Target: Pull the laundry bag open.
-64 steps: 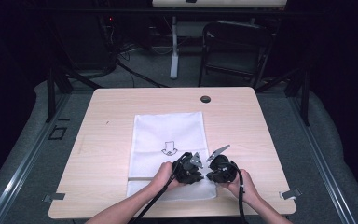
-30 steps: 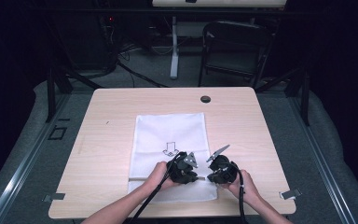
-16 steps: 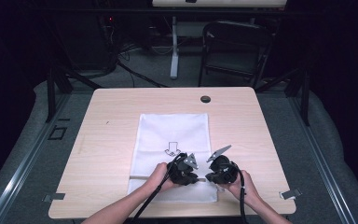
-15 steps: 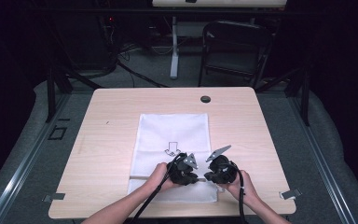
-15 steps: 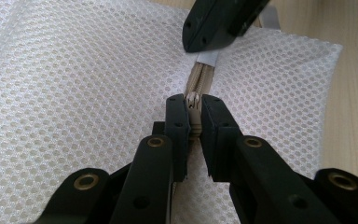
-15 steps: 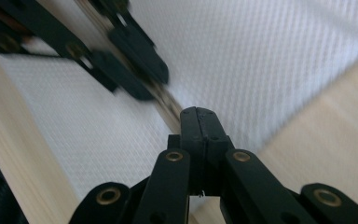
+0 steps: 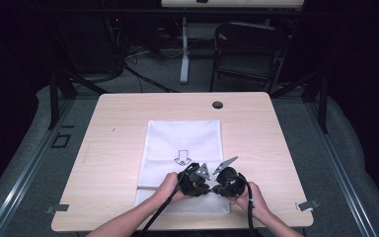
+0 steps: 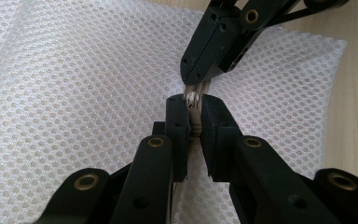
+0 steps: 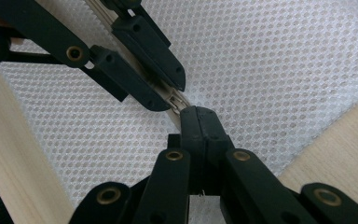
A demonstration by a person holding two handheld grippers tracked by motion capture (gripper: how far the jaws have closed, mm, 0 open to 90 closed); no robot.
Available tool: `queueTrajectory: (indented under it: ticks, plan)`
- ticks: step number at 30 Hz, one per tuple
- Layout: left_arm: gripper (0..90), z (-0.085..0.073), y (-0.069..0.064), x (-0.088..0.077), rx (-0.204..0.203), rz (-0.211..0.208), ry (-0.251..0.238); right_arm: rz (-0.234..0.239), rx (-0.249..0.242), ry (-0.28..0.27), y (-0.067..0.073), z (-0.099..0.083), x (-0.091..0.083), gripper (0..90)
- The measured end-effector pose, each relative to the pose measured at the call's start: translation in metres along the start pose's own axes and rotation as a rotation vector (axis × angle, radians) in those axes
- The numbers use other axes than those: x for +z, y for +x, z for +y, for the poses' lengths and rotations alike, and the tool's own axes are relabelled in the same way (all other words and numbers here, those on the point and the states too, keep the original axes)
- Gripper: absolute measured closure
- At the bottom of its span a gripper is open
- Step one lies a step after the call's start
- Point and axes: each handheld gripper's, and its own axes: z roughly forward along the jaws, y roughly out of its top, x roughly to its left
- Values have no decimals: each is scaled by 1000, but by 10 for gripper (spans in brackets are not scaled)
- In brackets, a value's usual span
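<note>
Since the earlier pictures the white mesh bag (image 7: 185, 158) has slid slightly to the right on the table (image 7: 108, 128), and the left gripper (image 7: 196, 178) has drawn in from the bag's middle toward the right gripper (image 7: 225, 177); over the last moment both hands have kept still.

The zipper (image 8: 195, 103) is the thing in hand. In the left gripper view the left gripper (image 8: 193, 108) is clamped on the zipper's beige tape, its small metal pull standing just past the jaw tips. Directly ahead, the right gripper has come in from the top of that view, tips almost touching the left's. The right gripper view shows the right gripper (image 9: 196, 116) clenched on the zipper tape (image 9: 175, 105) at its own tips, jaws fully together, with the left gripper opposite; here the tape's long line shows, running away up and to the left under the other jaws.

The high view shows none of the zipper, hidden beneath the grippers, but gives the bag's lie: long axis running away from the person, a printed arrow (image 7: 181, 159) just beyond the left gripper pointing back toward them. Both grippers sit over the bag's near end.
</note>
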Motion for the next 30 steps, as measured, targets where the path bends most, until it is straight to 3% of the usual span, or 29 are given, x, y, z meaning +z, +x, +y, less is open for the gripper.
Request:
queueTrajectory:
  ticks: [1,3,7,12,30]
  plan:
    - [817,0,0,0,0,-2,-3,-4,27,-28,2,-1,2,900]
    - [817,0,0,0,0,-3,-3,12,44,-28,0,-1,2,900]
    - [817,-1,0,0,0,-6,-3,21,26,2,-3,0,0,900]
    - [817,-3,1,-2,-16,-10,-7,38,59,-24,-4,-2,1,900]
    - [816,-12,3,-10,-22,-17,-3,36,31,7,-7,-2,-1,900]
